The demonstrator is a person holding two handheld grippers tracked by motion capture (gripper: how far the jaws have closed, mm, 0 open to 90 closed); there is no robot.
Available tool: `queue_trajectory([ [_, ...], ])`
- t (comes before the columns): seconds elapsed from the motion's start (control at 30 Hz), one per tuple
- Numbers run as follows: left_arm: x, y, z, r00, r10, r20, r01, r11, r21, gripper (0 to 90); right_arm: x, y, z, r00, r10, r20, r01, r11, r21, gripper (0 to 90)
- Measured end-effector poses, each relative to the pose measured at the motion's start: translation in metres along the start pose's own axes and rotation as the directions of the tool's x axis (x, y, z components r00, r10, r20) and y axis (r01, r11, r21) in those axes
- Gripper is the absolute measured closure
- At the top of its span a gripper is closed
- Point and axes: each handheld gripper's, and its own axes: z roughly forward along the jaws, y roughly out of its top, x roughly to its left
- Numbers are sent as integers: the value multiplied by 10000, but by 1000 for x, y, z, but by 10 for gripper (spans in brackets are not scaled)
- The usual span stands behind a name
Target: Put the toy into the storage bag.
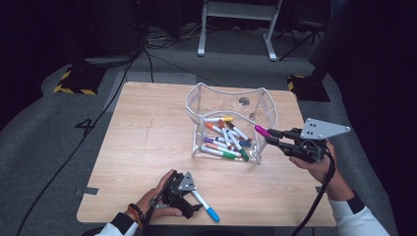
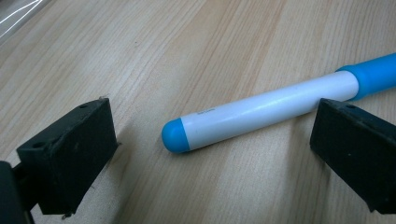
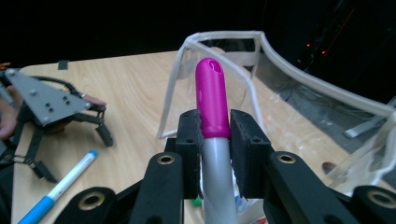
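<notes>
A magenta-capped marker with a grey barrel sticks up, cap outward, at centre frame. A white marker with a blue cap lies flat on the desk, at the lower middle of the high view.

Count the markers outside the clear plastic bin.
2: a blue-capped white marker on the wooden table by the left gripper, and a magenta-capped grey marker in the right gripper.

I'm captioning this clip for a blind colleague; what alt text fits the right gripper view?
The right gripper clamps a grey marker with a magenta cap between its black jaws, cap pointing toward a clear plastic pouch. On the wooden table at left lie a blue-capped marker and the left gripper in a hand.
</notes>
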Motion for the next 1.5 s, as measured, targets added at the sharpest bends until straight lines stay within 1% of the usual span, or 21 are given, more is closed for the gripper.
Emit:
queue_trajectory([
  [0.1, 0, 0, 0, 10000, -12, -1, 12, 10000, -30, 7, -6, 9, -1, 9999, -45, 123, 44, 10000, 41, 747],
  [0.13, 1, 0, 0, 10000, 6, -35, -6, 10000, -12, 7, -9, 13, -1, 10000, 26, 84, -26, 10000, -40, 747],
  [0.2, 1, 0, 0, 10000, 6, -37, -6, 10000, -9, 7, -13, 20, 0, 9998, -92, 183, 91, 10000, 12, 747],
  [0.33, 1, 0, 0, 10000, 11, -37, -11, 10000, -13, 6, -22, 31, 4, 9995, -153, 294, 152, 9999, 32, 747],
  [0.47, 1, 0, 0, 10000, 8, -34, -8, 10000, -15, 7, -34, 39, 15, 9994, -104, 340, 96, 9997, 247, 747],
  [0.53, 1, 0, 0, 10000, 4, -37, -4, 10000, -12, 7, -41, 43, 24, 9991, -163, 400, 146, 9990, 426, 747],
  [0.67, 1, 0, 0, 10000, 9, -37, -9, 10000, -16, 7, -53, 52, 39, 9997, -37, 245, 23, 9984, 556, 747],
  [0.7, 1, 0, 0, 10000, 14, -36, -14, 10000, -13, 7, -55, 54, 42, 9996, -74, 283, 57, 9983, 587, 747],
  [0.77, 1, 0, 0, 10000, 12, -35, -12, 10000, -16, 7, -58, 59, 48, 9998, -27, 176, 17, 9986, 526, 747],
  [0.83, 1, 0, 0, 10000, 7, -34, -7, 10000, -12, 6, -60, 64, 54, 9998, -81, 156, 72, 9984, 565, 747],
  [0.97, 1, 0, 0, 10000, 1, -36, -1, 10000, -12, 7, -63, 68, 69, 9999, -101, 69, 95, 9966, 818, 747],
  [1.0, 1, 0, 0, 10000, 1, -36, -1, 10000, -12, 7, -63, 68, 69, 9999, -101, 69, 95, 9966, 818, 747],
  [1.03, 1, 0, 0, 10000, 2, -37, -2, 10000, -16, 7, -64, 68, 74, 9999, -101, 8, 100, 9960, 893, 747],
  [1.1, 1, 0, 0, 10000, 3, -37, -3, 10000, -9, 7, -66, 67, 85, 9999, -116, 11, 114, 9931, 1165, 747],
  [1.13, 1, 0, 0, 10000, 3, -38, -4, 10000, -10, 7, -67, 66, 88, 9999, -107, -19, 109, 9926, 1211, 747],
  [1.17, 1, 0, 0, 10000, 9, -38, -9, 10000, -14, 7, -69, 65, 95, 10000, 5, -88, 6, 9912, 1322, 747],
  [1.23, 1, 0, 0, 10000, -6, -33, 6, 10000, -24, 7, -72, 63, 102, 10000, 58, -74, -46, 9885, 1511, 747],
  [1.33, 1, 0, 0, 10000, 3, -37, -3, 10000, -11, 7, -76, 58, 113, 9999, 138, -51, -125, 9801, 1979, 747],
  [1.43, 1, 0, 0, 10000, 9, -38, -9, 10000, -14, 7, -79, 53, 123, 9997, 199, -134, -161, 9696, 2443, 747],
  [1.5, 1, 0, 0, 10000, 3, -38, -3, 10000, -10, 7, -80, 50, 128, 9998, 175, -103, -139, 9596, 2809, 747],
])
